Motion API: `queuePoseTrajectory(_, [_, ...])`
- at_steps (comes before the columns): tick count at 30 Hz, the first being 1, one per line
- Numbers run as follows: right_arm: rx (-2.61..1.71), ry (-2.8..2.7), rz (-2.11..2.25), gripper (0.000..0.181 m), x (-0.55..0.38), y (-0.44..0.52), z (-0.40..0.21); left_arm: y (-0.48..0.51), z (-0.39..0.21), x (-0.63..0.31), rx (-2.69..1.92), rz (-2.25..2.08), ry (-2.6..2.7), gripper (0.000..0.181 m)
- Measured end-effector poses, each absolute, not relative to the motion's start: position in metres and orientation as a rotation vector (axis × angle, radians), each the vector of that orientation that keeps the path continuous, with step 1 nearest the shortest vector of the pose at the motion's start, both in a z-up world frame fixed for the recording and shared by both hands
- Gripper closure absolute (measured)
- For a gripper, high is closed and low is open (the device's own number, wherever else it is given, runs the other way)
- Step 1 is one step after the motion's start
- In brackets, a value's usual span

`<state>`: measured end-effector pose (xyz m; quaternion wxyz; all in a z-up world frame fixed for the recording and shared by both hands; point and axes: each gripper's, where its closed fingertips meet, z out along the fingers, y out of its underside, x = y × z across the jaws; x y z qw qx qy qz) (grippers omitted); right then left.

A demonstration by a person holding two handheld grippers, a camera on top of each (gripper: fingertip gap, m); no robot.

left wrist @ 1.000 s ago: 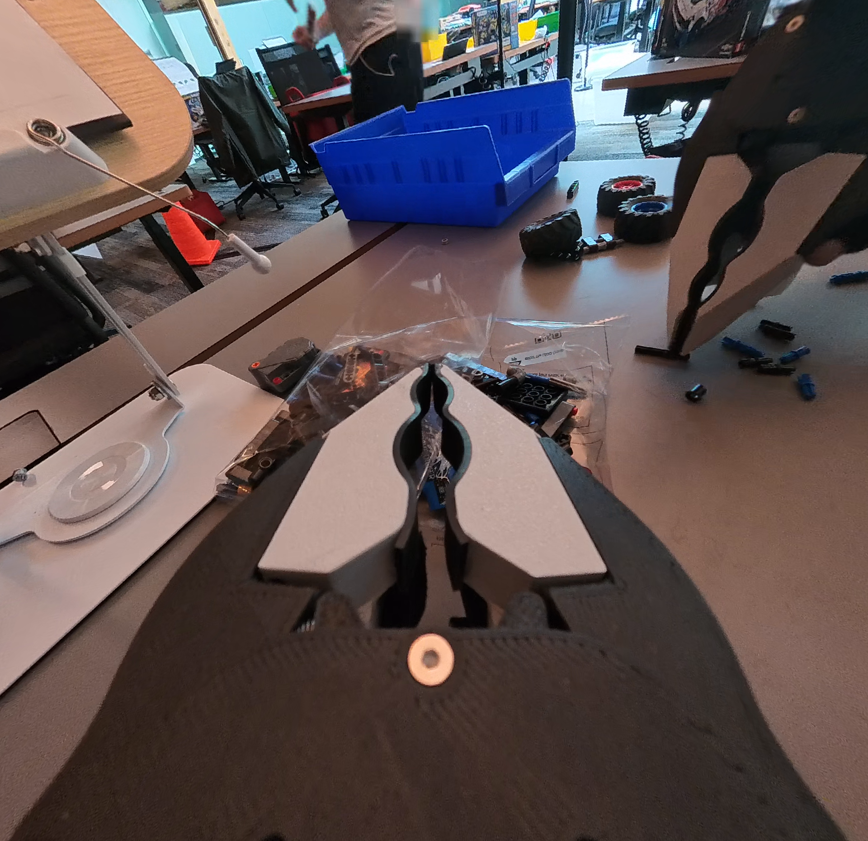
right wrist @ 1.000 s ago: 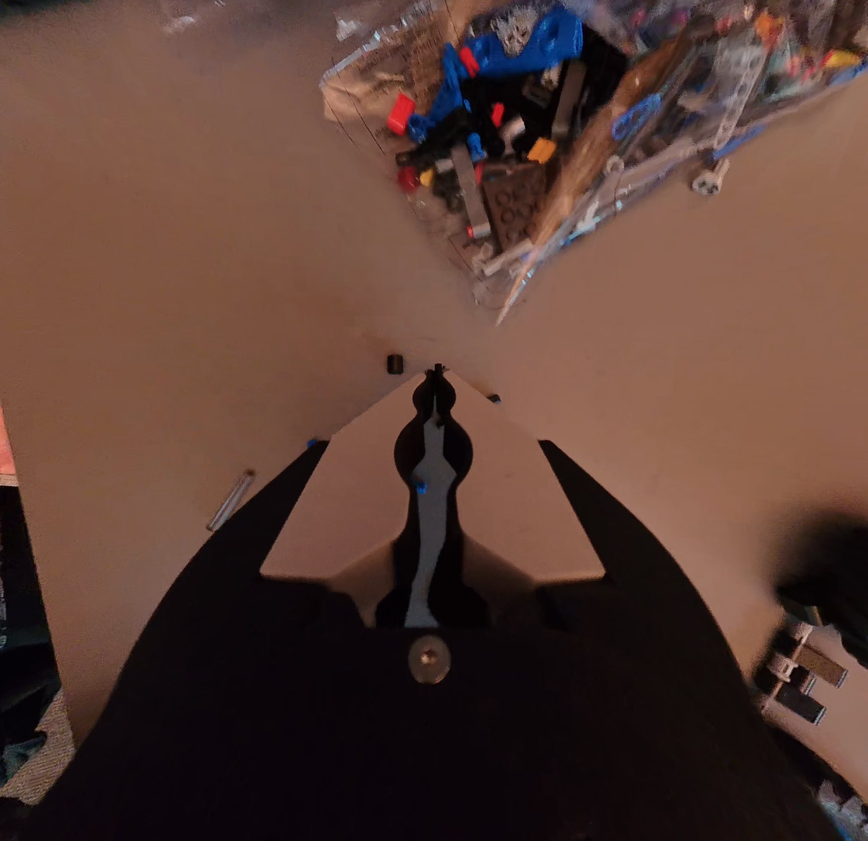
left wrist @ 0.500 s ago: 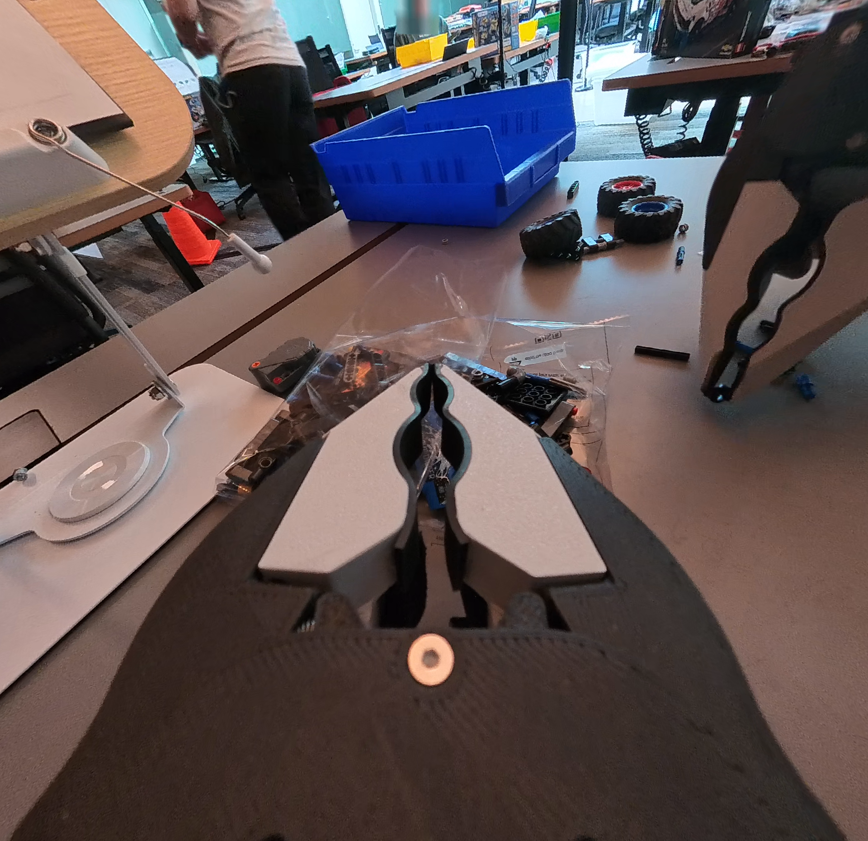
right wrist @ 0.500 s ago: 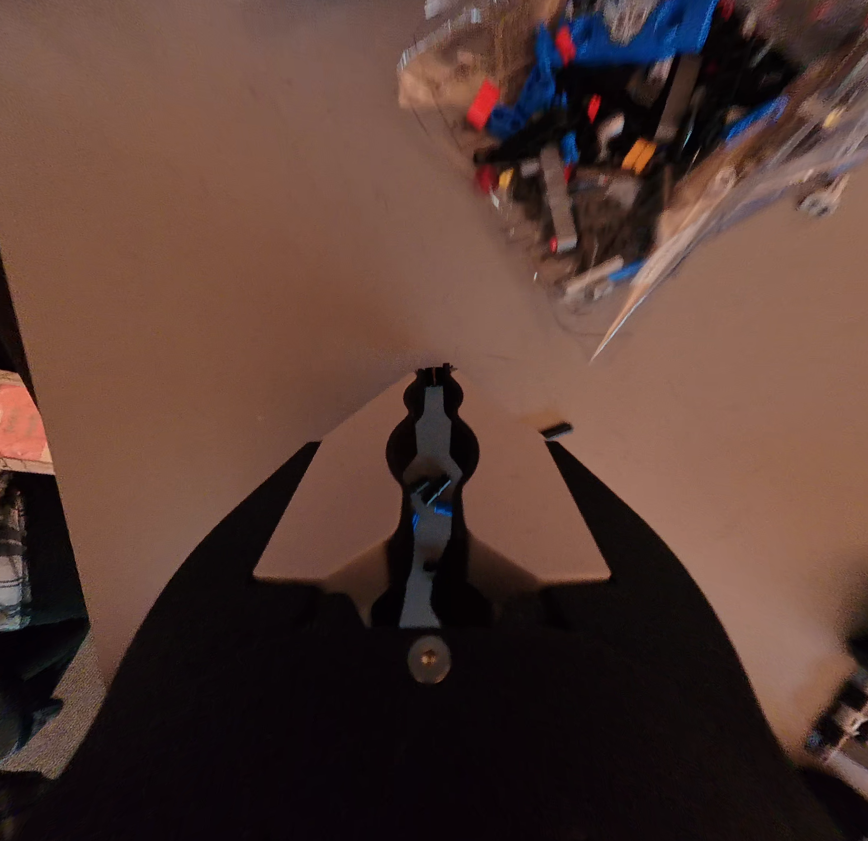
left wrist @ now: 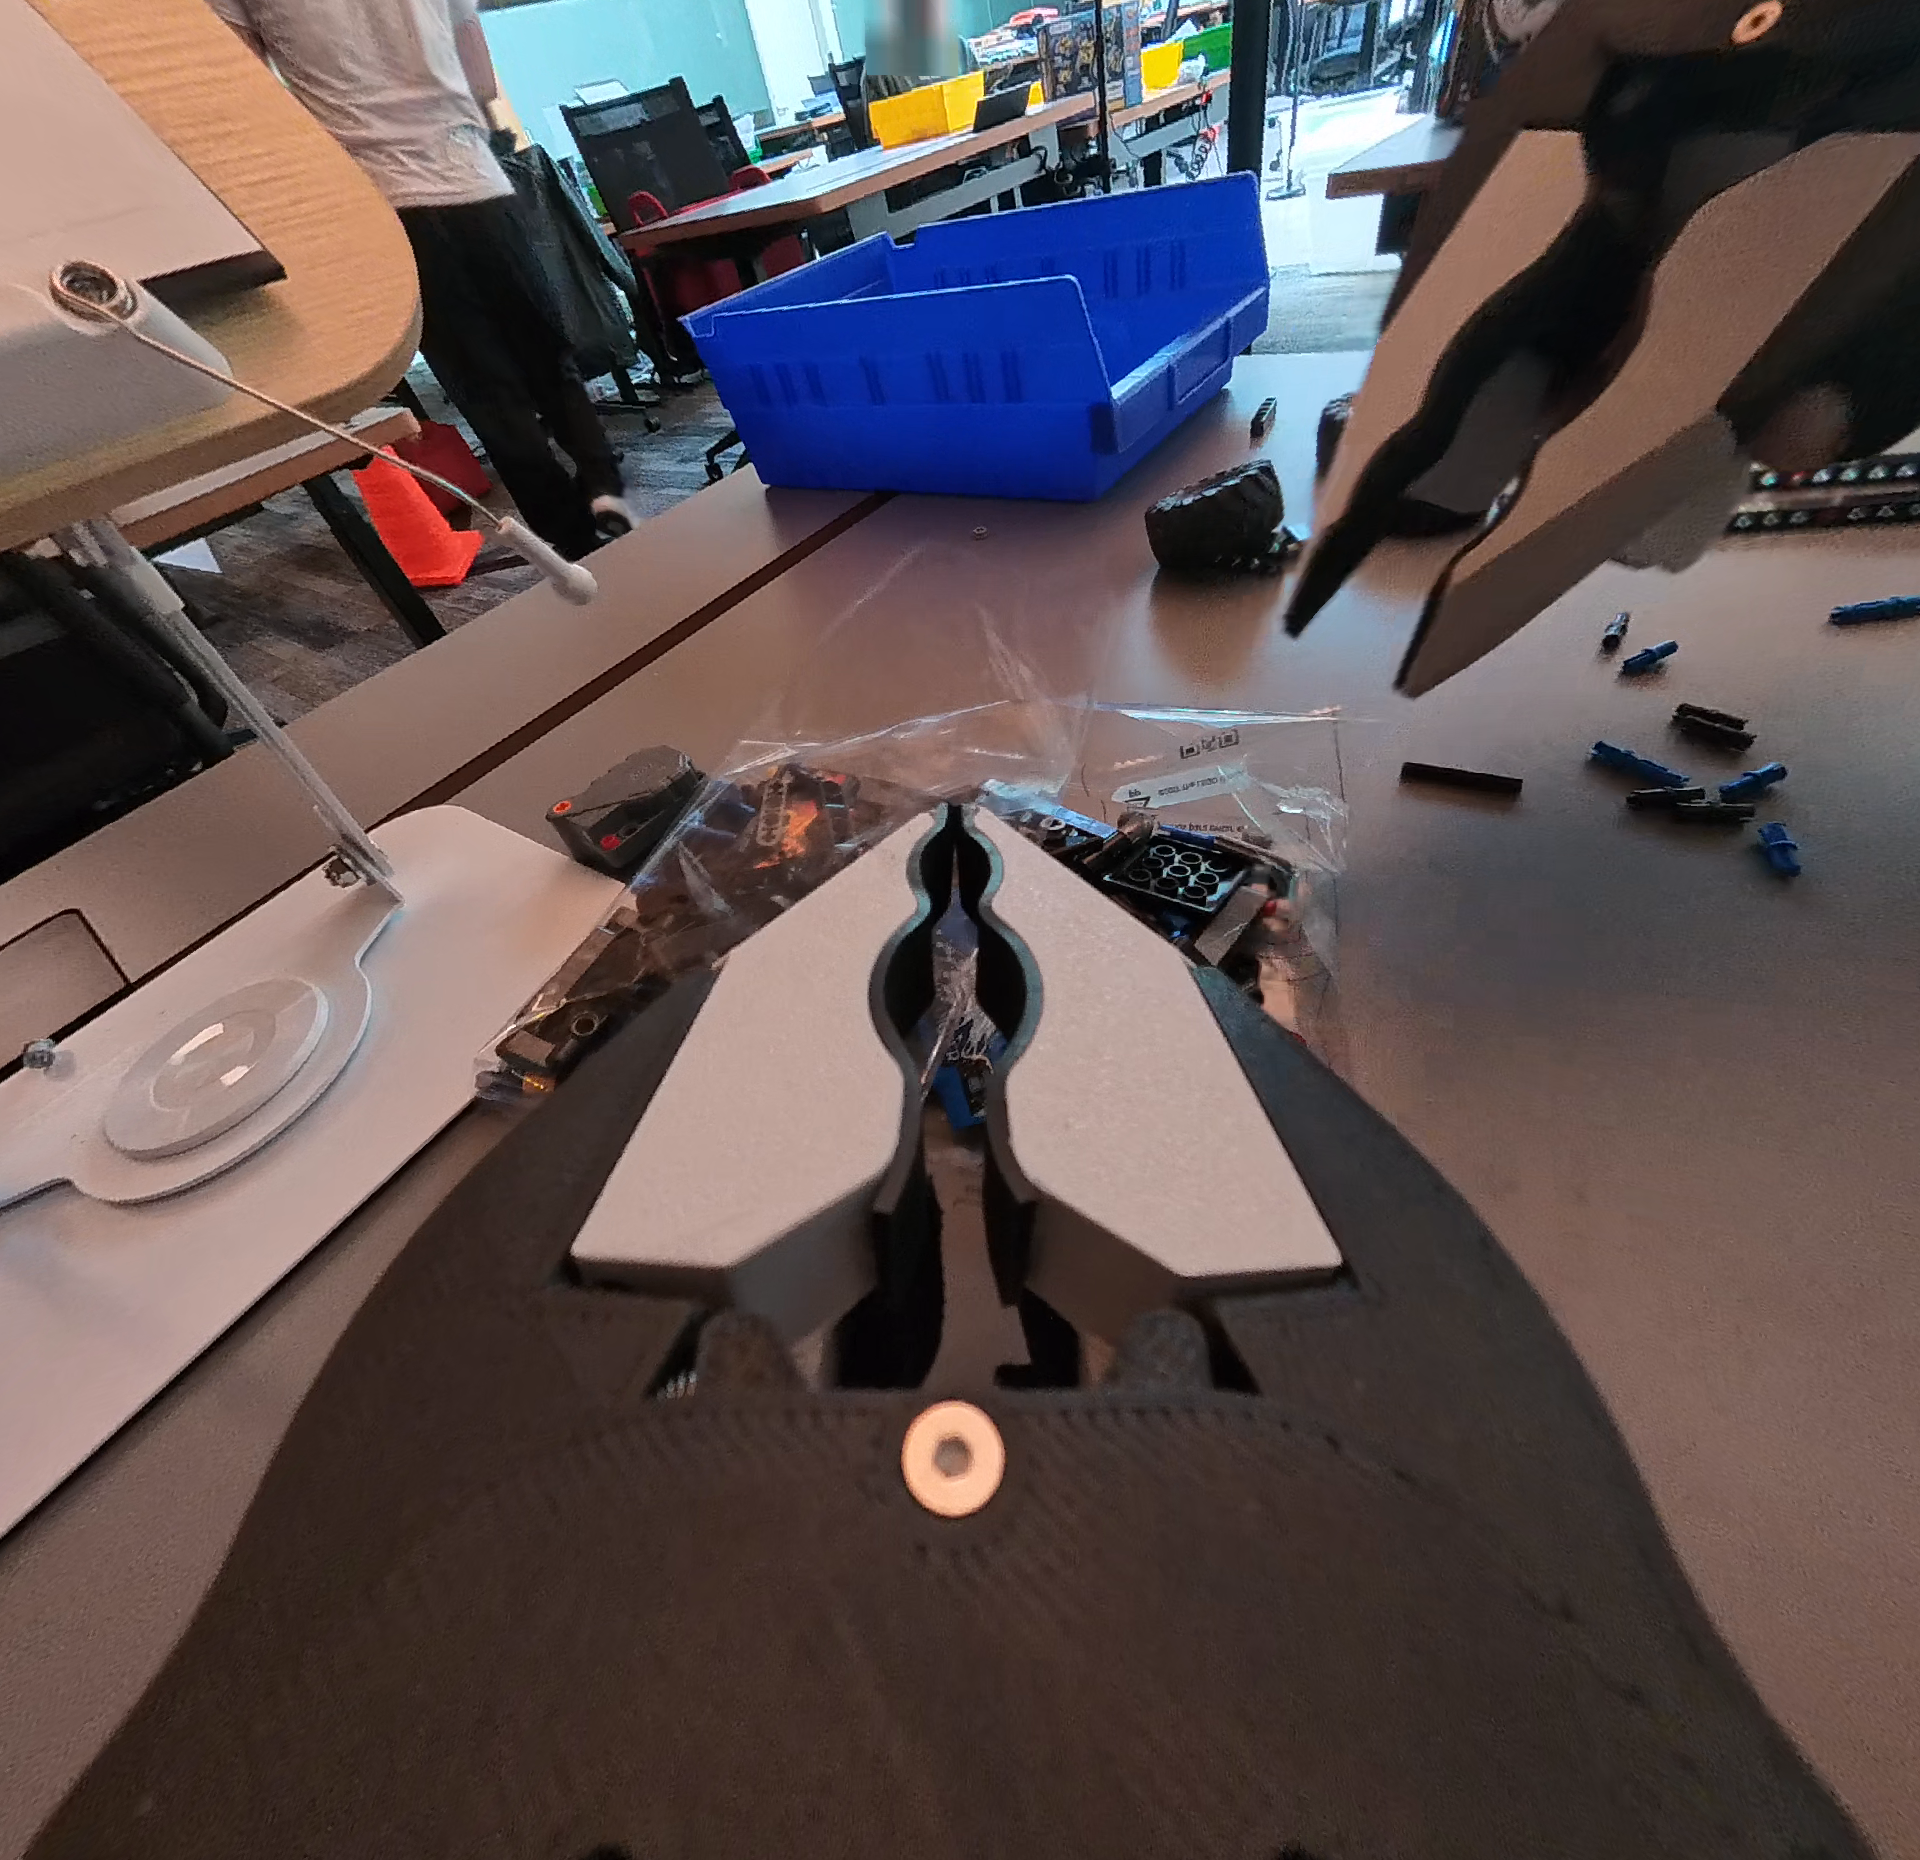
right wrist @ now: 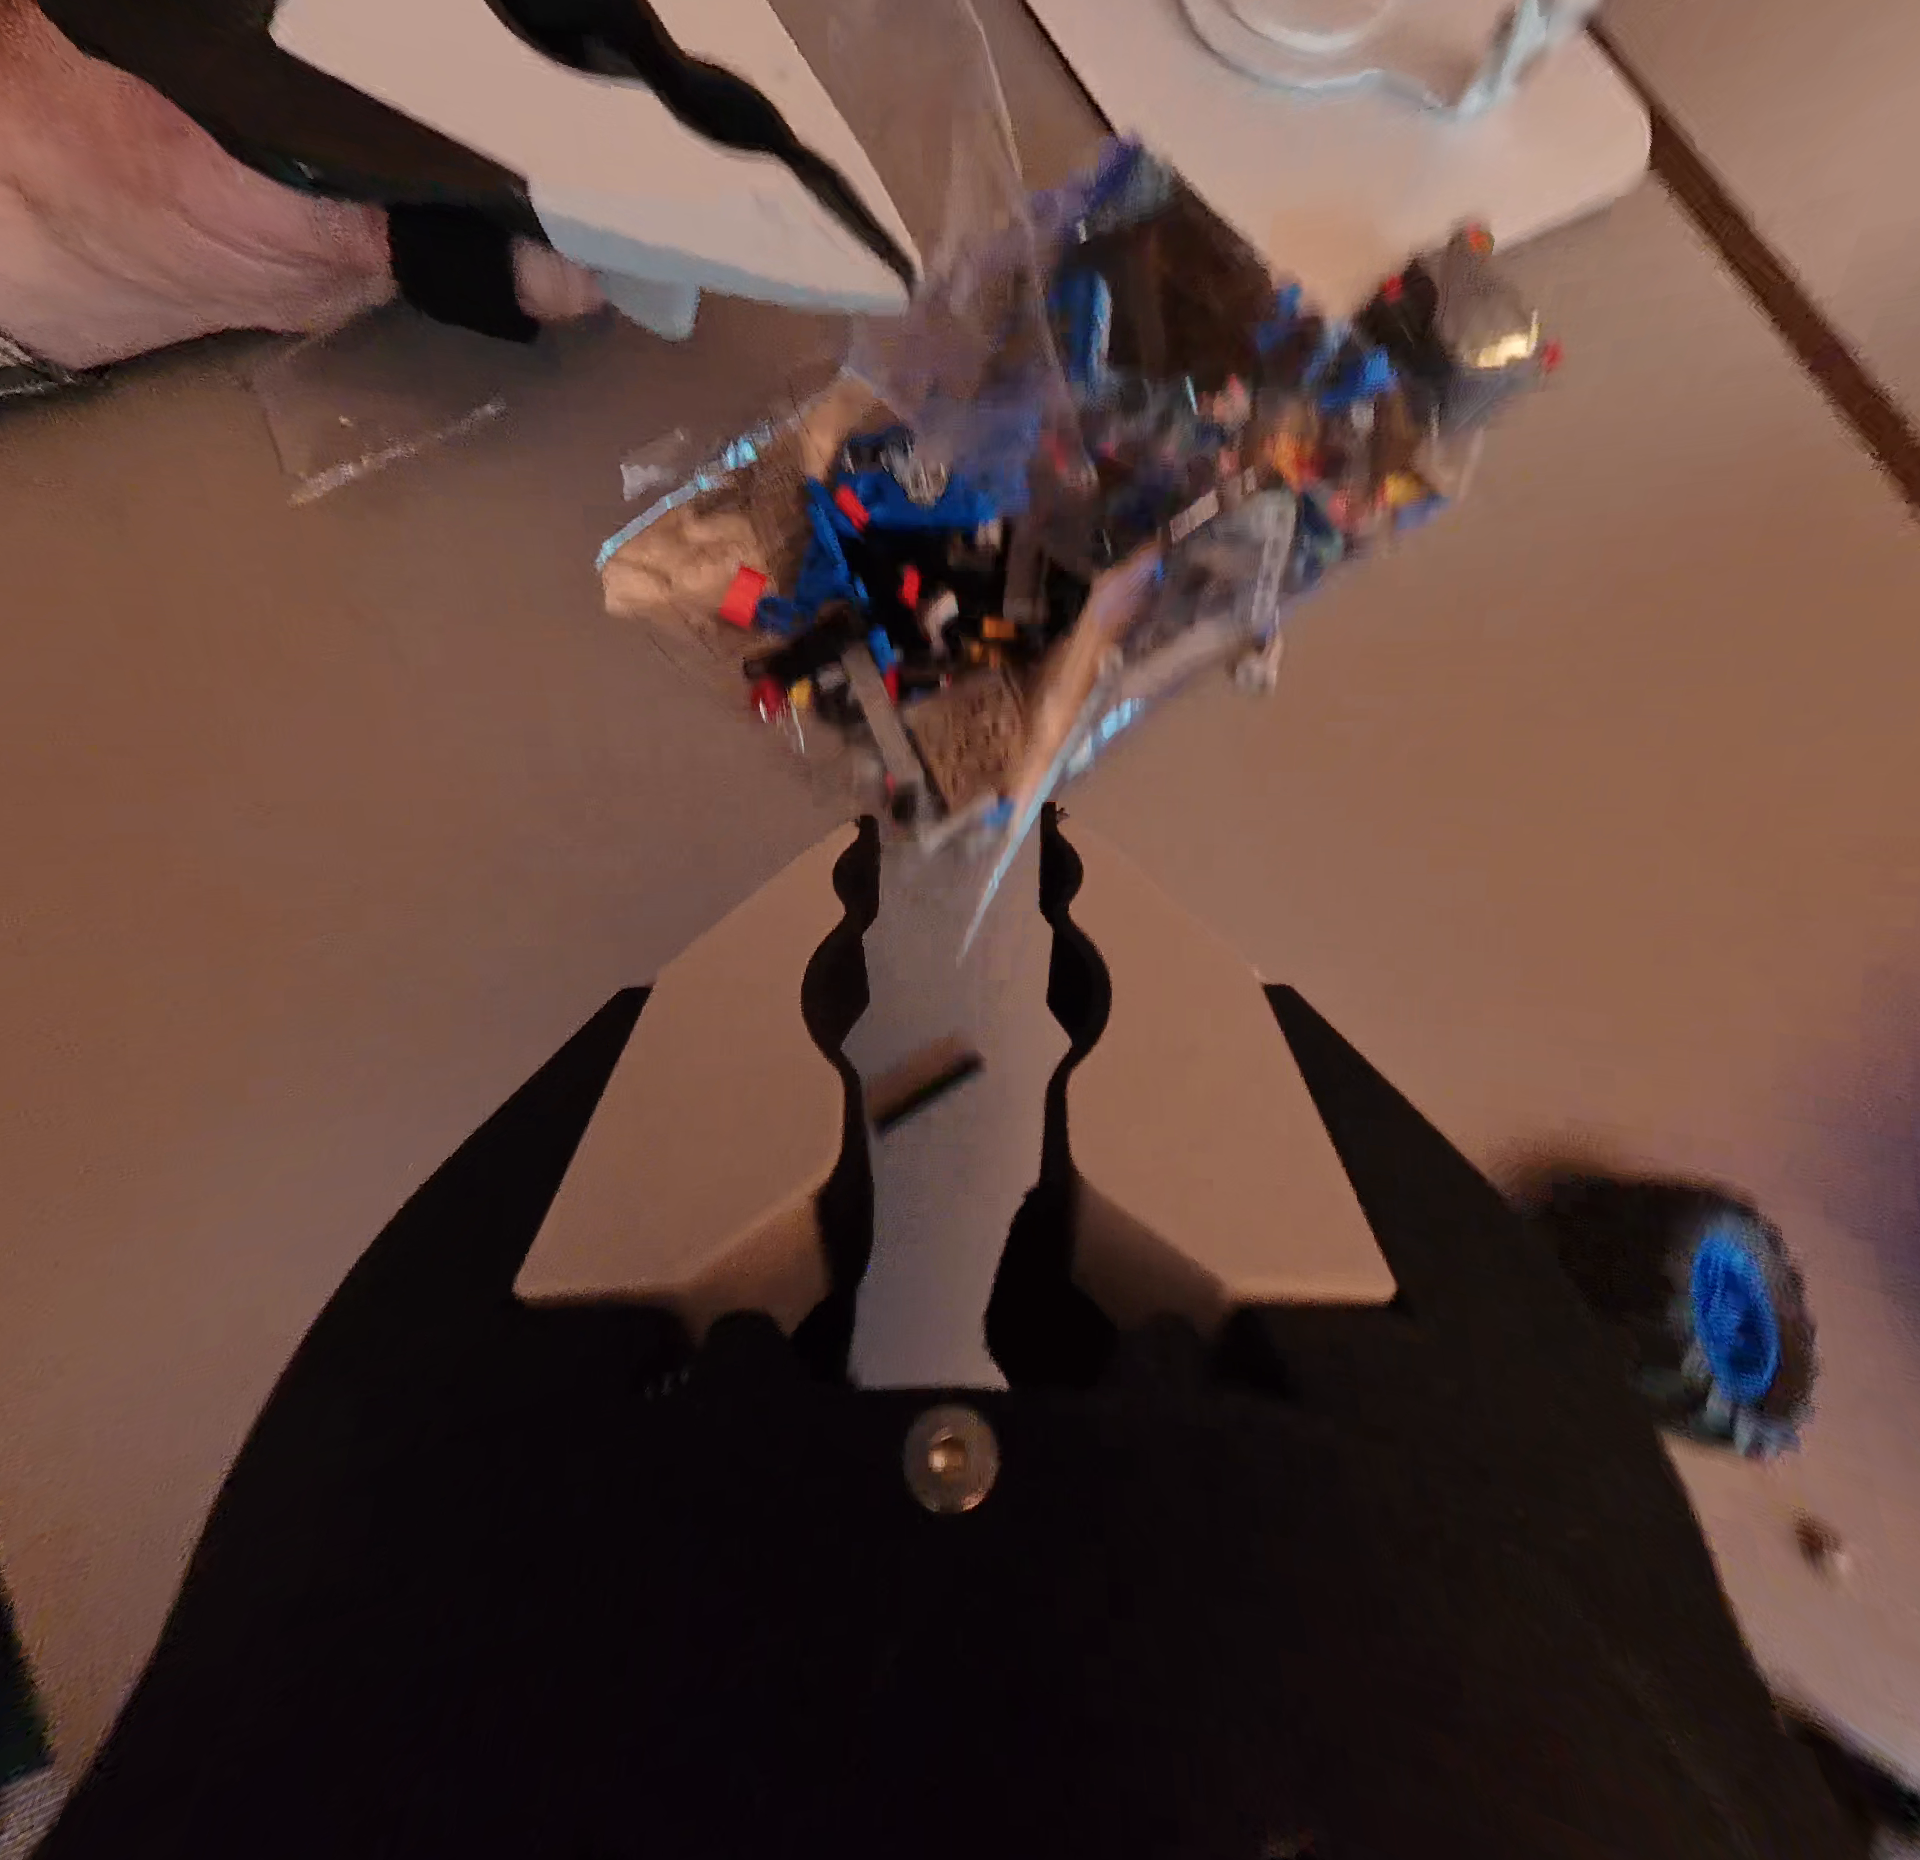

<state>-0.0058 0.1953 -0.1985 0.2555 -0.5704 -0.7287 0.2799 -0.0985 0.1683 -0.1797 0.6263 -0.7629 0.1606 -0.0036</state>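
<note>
Two claws show in the left wrist view: the left claw point(left wrist: 954, 823) is clenched on the clear plastic bag of small building pcs point(left wrist: 1174, 802), same grip as 1 s ago, w/ film pinched between its tips and the bag lying on the desk point(left wrist: 1558, 1135). The right claw point(left wrist: 1351, 647) hangs above and to the right of the bag, jaws parted w/ nothing between them; 0.5 s ago it was low over the scattered pins w/ jaws nearly together, so it has lifted off and swung toward the bag. Counted here: 1 blue bin point(left wrist: 987, 376) at the back, 1 black tyre point(left wrist: 1216, 517) plainly seen (others hidden behind the right claw), 1 black axle point(left wrist: 1460, 777) just right of the bag, approx. 5 blue pins point(left wrist: 1636, 764) and a few black ones farther right, 1 white stand base point(left wrist: 218, 1062) at left, 1 person standing beyond the desk. Right wrist view, blurred by motion: the right claw point(right wrist: 958, 834) is released, jaws apart, the bag's point(right wrist: 935, 605) near corner just reaching between the tips; whether they touch it can't be told. The axle point(right wrist: 927, 1091) lies below the gap, 1 blue-hubbed wheel point(right wrist: 1704, 1311) sits at right, and the left claw point(right wrist: 894, 272) grips the bag's far edge.
</note>
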Motion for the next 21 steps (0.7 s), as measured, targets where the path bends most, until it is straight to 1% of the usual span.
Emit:
queuePoseTrajectory(4, [-1.796,-1.966,0.702,0.153,0.039,0.208,-0.229,0.168,-0.18,-0.098,-1.75,-0.005,0.369,0.181])
queuePoseTrajectory(8, [-1.934,-1.979,0.585,0.156,0.055,0.207,-0.26,0.168,-0.179,-0.099,-1.748,0.001,0.362,0.181])
queuePoseTrajectory(10, [-1.951,-1.956,0.624,0.175,0.052,0.203,-0.26,0.168,-0.179,-0.1,-1.748,0.004,0.362,0.181])
queuePoseTrajectory(11, [-1.947,-1.958,0.618,0.181,0.052,0.202,-0.261,0.168,-0.18,-0.1,-1.749,0.004,0.362,0.181])
queuePoseTrajectory(16, [-1.907,-1.96,0.678,0.179,0.049,0.197,-0.253,0.168,-0.18,-0.099,-1.749,0.0,0.364,0.181])
queuePoseTrajectory(18, [-1.883,-1.95,0.668,0.165,0.045,0.199,-0.246,0.168,-0.18,-0.099,-1.751,-0.002,0.364,0.181])
queuePoseTrajectory(21, [-1.735,-2.007,0.58,0.155,0.03,0.208,-0.244,0.168,-0.18,-0.099,-1.75,-0.001,0.365,0.181])
